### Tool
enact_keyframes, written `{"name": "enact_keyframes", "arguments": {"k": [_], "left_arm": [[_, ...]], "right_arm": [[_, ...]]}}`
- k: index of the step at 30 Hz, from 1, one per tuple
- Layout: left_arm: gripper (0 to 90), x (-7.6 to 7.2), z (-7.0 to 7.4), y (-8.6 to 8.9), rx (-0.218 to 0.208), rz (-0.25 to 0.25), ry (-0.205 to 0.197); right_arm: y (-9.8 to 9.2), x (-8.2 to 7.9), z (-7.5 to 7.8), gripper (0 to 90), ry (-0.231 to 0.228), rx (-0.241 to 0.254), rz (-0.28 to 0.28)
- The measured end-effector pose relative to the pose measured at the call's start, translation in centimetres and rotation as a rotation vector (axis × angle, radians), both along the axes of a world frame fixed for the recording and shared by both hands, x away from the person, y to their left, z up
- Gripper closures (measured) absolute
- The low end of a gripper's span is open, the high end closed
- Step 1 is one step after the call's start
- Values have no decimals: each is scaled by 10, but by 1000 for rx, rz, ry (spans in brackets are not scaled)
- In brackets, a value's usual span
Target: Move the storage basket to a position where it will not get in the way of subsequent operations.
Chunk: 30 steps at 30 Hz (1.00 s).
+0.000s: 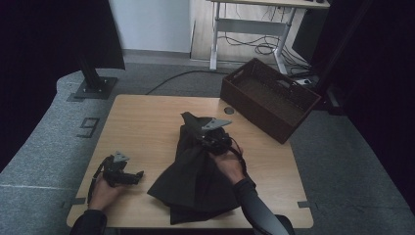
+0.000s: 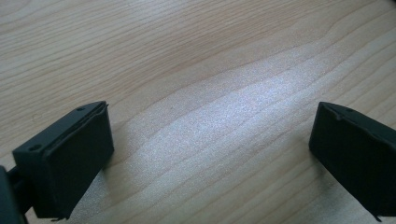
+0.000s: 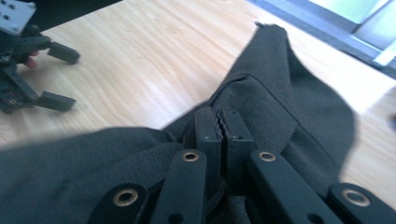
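Right gripper (image 3: 219, 122): jaws together, clamped on a fold of the dark cloth (image 3: 285, 107). Pads pressed face to face, with the fabric pinched between them at the tips. Cloth bunched up to the jaws, draped away below and behind them, one pointed corner standing beyond the tips. In the high view, right gripper (image 1: 208, 128) raised over the wooden table (image 1: 142, 122), cloth (image 1: 193, 181) hanging from the jaws and spread in a heap on the tabletop beneath.

Left gripper (image 2: 210, 154): jaws wide apart, nothing between them. Bare wood grain of the table (image 2: 201, 70) ahead of and between the pads. In the high view, left gripper (image 1: 122, 171) low at the table's near left part, well apart from the cloth. In the right gripper view, left gripper (image 3: 60, 77) far to the left of the closed jaws, open.

Woven brown basket (image 1: 266, 98) beyond the right gripper's tips, at the far right corner of the table, apart from the cloth.
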<state>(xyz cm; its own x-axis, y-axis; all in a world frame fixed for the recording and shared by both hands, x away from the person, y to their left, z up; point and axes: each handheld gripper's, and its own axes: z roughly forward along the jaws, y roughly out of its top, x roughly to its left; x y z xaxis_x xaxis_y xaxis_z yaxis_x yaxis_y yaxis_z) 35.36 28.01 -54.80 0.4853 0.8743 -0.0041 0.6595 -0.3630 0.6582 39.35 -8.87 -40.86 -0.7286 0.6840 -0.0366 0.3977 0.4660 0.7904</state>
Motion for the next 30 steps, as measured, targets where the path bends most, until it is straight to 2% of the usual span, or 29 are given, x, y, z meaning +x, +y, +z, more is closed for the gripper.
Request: {"name": "enact_keyframes", "arguments": {"k": [4, 8, 11, 16, 20, 22, 25, 30], "left_arm": [[0, 0, 0, 0, 0, 0, 0], [0, 0, 0, 0, 0, 1, 0], [0, 0, 0, 0, 0, 2, -1], [0, 0, 0, 0, -1, 2, 0], [0, 0, 0, 0, -1, 2, 0], [0, 0, 0, 0, -1, 3, -1], [0, 0, 0, 0, -1, 3, -1], [0, 0, 0, -1, -2, 6, 0]], "right_arm": [[-28, 0, 5, 873, 4, -14, -37], [-57, 2, -6, 871, 38, -23, -82], [-76, 5, -26, 870, 84, -31, -119], [-96, 14, -64, 868, 152, -47, -181], [-108, 20, -90, 866, 193, -35, -216], [-112, 21, -98, 863, 206, -23, -218], [-116, 21, -99, 826, 210, -3, -223], [-122, 16, -73, 638, 170, 20, -222]]}}
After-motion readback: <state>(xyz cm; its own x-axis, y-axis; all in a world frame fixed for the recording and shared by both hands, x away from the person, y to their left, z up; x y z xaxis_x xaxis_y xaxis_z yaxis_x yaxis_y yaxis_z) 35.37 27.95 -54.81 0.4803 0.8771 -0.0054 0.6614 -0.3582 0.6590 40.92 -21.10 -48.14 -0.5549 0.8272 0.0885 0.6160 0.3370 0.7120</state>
